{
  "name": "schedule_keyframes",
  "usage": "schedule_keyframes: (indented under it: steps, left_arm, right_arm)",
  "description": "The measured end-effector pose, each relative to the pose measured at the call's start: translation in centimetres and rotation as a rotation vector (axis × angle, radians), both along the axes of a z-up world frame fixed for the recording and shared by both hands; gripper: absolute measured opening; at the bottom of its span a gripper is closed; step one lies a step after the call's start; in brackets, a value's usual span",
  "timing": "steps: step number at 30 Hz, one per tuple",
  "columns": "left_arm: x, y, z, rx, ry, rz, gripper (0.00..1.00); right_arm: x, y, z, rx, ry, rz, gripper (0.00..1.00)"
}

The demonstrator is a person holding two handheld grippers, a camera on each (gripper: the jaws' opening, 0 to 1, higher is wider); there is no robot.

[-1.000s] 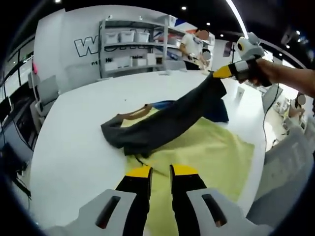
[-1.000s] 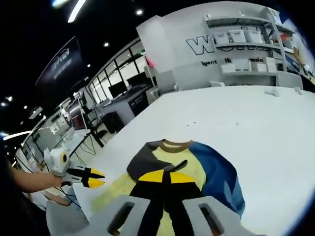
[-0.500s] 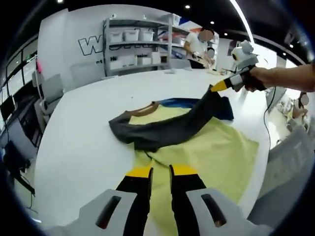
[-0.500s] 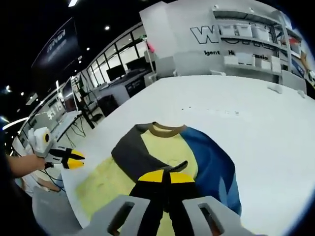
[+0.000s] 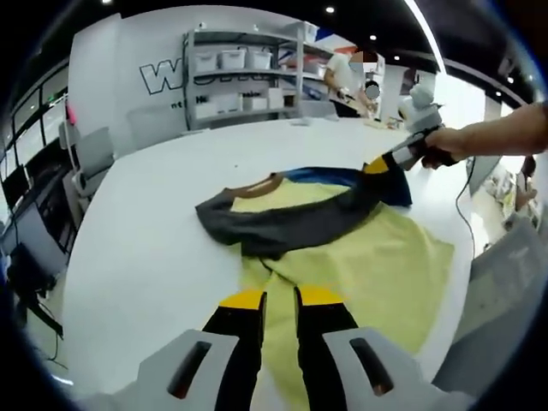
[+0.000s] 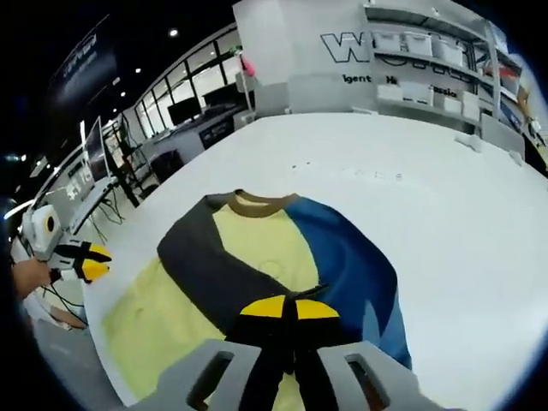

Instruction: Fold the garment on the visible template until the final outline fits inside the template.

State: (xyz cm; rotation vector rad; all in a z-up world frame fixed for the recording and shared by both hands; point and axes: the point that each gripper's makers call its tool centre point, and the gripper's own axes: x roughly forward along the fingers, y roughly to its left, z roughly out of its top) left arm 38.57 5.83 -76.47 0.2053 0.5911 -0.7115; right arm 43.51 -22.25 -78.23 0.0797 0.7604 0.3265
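Observation:
The garment (image 6: 257, 248) is a shirt with a yellow body, a brown collar (image 6: 254, 202), a blue sleeve (image 6: 355, 274) and a grey sleeve (image 6: 214, 265). It lies on a white table, with yellow-green cloth or sheet (image 5: 377, 265) spreading toward the table's edge. The grey sleeve (image 5: 291, 227) runs diagonally across the chest. My right gripper (image 6: 287, 306) is shut on that sleeve's end, low over the blue side, and appears as the right gripper (image 5: 381, 164) in the left gripper view. My left gripper (image 5: 281, 298) hangs open above the yellow hem, holding nothing, and shows small as the left gripper (image 6: 98, 259).
The white table (image 5: 137, 240) stretches wide to the left and behind the shirt; its edge (image 5: 467, 257) runs close past the yellow cloth. Shelves with bins (image 5: 231, 77) and people (image 5: 347, 73) stand far behind. Desks with monitors (image 6: 94, 163) lie beyond the table.
The right gripper has come down and across with the grey sleeve, which now lies flatter over the chest instead of hanging raised. The left gripper has stayed in place, open.

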Motion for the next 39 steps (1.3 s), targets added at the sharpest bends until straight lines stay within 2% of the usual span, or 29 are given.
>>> schedule_keyframes:
  steps: [4, 9, 11, 16, 21, 24, 29, 30, 33, 39]
  left_arm:
    - [0.1, 0.0, 0.0, -0.003, 0.000, 0.004, 0.17]
    - [0.2, 0.0, -0.1, -0.001, 0.001, 0.004, 0.17]
    - [0.2, 0.0, -0.1, -0.001, 0.002, 0.005, 0.17]
    - [0.4, 0.1, 0.0, 0.002, -0.003, 0.007, 0.18]
    - [0.6, 0.4, -0.1, 0.009, -0.001, 0.014, 0.18]
    - [0.9, 0.6, -0.4, 0.019, 0.003, 0.015, 0.18]
    - [1.7, 0.6, -1.0, 0.034, 0.003, 0.012, 0.17]
    - [1.9, 0.6, -1.2, 0.037, 0.003, 0.011, 0.16]
    - [2.6, 0.7, -1.8, 0.050, 0.006, 0.011, 0.16]
    - [3.5, 0.7, -2.2, 0.056, 0.013, 0.016, 0.16]
  right_arm:
    - [1.3, 0.3, 2.1, 0.043, -0.065, -0.018, 0.00]
    - [2.2, 0.5, 3.5, 0.004, -0.117, 0.015, 0.00]
    - [2.3, 0.2, 3.0, -0.012, -0.106, 0.019, 0.00]
    - [1.8, -0.5, 0.5, -0.038, -0.027, -0.003, 0.00]
    - [1.7, -1.1, -1.9, -0.076, 0.012, -0.007, 0.00]
    - [1.3, -1.2, -2.3, -0.080, 0.026, -0.015, 0.11]
    - [0.5, -1.0, -1.9, -0.083, 0.014, 0.010, 0.26]
    - [0.2, -0.8, -1.8, -0.078, 0.014, 0.014, 0.32]
    - [-0.3, -0.7, -1.5, -0.090, -0.013, 0.037, 0.45]
    - [-1.7, 0.2, -0.5, -0.076, -0.043, 0.070, 0.61]
